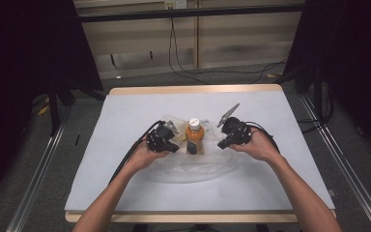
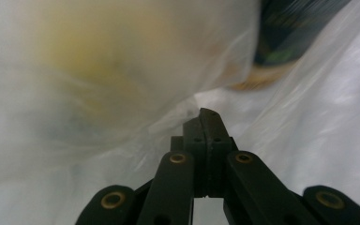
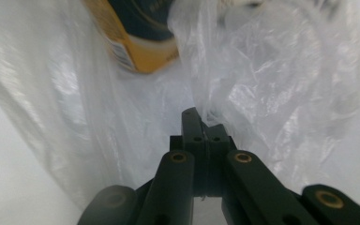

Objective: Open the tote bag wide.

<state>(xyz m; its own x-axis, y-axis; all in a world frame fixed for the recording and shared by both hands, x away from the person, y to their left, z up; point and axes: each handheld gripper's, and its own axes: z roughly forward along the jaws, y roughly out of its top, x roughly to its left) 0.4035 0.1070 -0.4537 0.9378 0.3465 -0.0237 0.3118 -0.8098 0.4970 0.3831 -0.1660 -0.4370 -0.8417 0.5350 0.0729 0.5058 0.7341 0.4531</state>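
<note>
An orange drink bottle point(image 1: 195, 138) with a white cap stands upright mid-table, inside a clear plastic bag point(image 1: 193, 170) that spreads around it toward the front. My left gripper point(image 1: 175, 146) is just left of the bottle and my right gripper point(image 1: 221, 144) just right of it. In the left gripper view the jaws point(image 2: 208, 118) are pressed together with a crease of bag film point(image 2: 122, 140) at their tip. The right gripper's jaws point(image 3: 195, 117) are likewise together, with bag film point(image 3: 272, 79) rising from the tip. The bottle's yellow base and dark label point(image 3: 136, 42) show beyond.
The table point(image 1: 135, 104) has a pale grey cover and a wooden rim. Black stands and dark curtains flank it left and right. Cables lie on the floor behind the far edge. Both forearms come in from the table's front edge.
</note>
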